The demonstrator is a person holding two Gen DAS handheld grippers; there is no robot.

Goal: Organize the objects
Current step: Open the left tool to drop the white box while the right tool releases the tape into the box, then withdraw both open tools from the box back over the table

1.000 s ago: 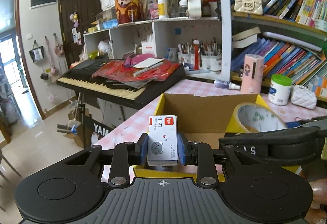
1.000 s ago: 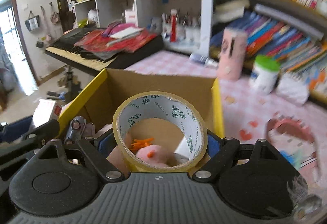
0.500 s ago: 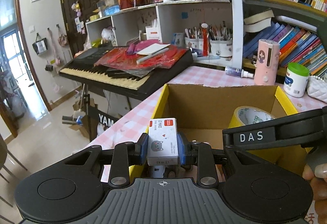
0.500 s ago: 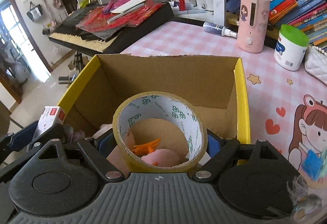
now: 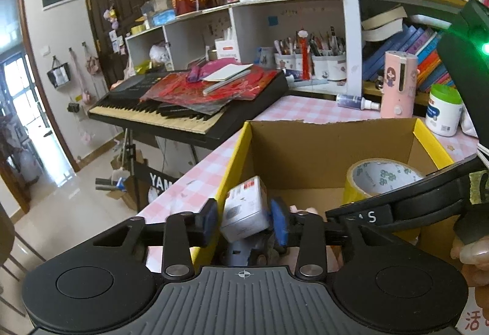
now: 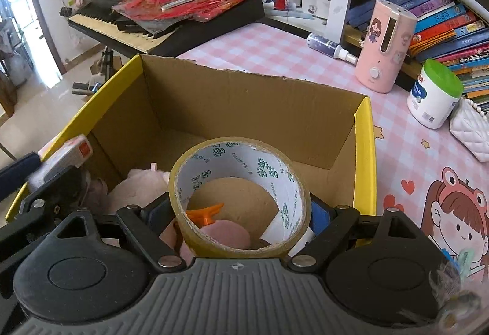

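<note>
**A:** What am I looking at on my left side?

**B:** My left gripper [image 5: 244, 220] sits low in the centre of the left wrist view. Its blue pads [image 5: 278, 225] have parted, and the small white cardboard box with a red label [image 5: 244, 212] lies tilted between them; I cannot tell whether either pad is touching it. It hangs over the near left corner of the open brown cardboard box with yellow outer walls [image 5: 333, 148].

**A:** And the right?

**B:** My right gripper [image 6: 241, 214] is clamped on the roll of yellowish packing tape with a green-printed white core [image 6: 241, 200], at the lower centre of the right wrist view. The roll stands on edge, its hole facing me, over the near part of the same box [image 6: 244, 108]. In the left wrist view the tape [image 5: 382, 179] shows at the right, inside the box walls.

**A:** Anything in the box?

**B:** A pale pink soft toy [image 6: 137, 185] lies at the lower left, and through the tape's hole I see something pink with an orange piece [image 6: 211, 211]. The little white box [image 6: 65, 157] appears at the left edge of that view.

**A:** Surroundings?

**B:** The box rests on a pink checked tablecloth [image 6: 275, 47]. A pink cylindrical humidifier [image 6: 385, 44] and a white tub with a green lid [image 6: 434, 93] stand at the upper right, well apart from the box. A black keyboard [image 5: 189, 108] covered with red papers fills the middle left.
</note>
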